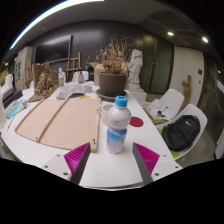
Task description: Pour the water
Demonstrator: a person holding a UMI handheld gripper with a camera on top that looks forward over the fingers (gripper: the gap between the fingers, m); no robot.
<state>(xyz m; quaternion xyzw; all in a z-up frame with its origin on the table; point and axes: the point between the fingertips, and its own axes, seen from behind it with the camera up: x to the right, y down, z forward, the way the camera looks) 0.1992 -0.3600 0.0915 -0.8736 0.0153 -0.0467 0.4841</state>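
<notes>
The water bottle stands upright on the white table, dead ahead at twelve o'clock from the gripper, its long axis vertical and its blue cap on. It sits in the gap between the two pink pads, which are spread apart; I cannot tell whether either touches it, so I take it as resting on the table on its own. To my eye a straight closing of the fingers is all the grasp needs. At ten o'clock lies a brown paper sheet; beyond the bottle at twelve o'clock sits a big pot of dried plants. A small red lid lies just at two o'clock, a dark backpack on a chair at three. No cup to pour into is plain to me
</notes>
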